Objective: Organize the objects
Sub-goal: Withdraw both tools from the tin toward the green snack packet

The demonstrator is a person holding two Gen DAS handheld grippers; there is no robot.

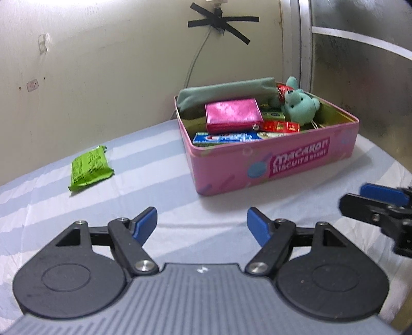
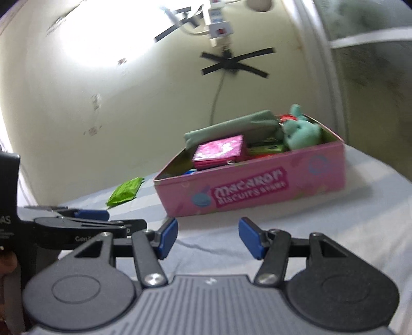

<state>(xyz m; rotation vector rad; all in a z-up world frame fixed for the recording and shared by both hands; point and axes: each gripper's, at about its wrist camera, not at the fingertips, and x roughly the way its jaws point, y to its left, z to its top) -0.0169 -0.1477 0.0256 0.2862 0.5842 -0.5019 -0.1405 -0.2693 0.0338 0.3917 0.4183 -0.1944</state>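
A pink biscuit tin [image 1: 283, 165] stands open on the striped sheet and shows in the right wrist view too [image 2: 257, 190]. In it lie a teal plush toy [image 1: 301, 103], a shiny pink wallet [image 1: 233, 114], a grey-green pouch [image 1: 226, 91], a toothpaste box [image 1: 226, 136] and small red and green packets. A green snack packet [image 1: 90, 168] lies alone on the sheet to the tin's left, also in the right wrist view [image 2: 126, 190]. My left gripper [image 1: 202, 225] is open and empty, in front of the tin. My right gripper [image 2: 208, 237] is open and empty, near the tin's front.
A cream wall with black tape crosses [image 1: 224, 22] and a hanging cable stands behind the tin. A metal-framed panel [image 1: 306, 46] rises at the right. The right gripper shows at the left wrist view's right edge [image 1: 381, 206].
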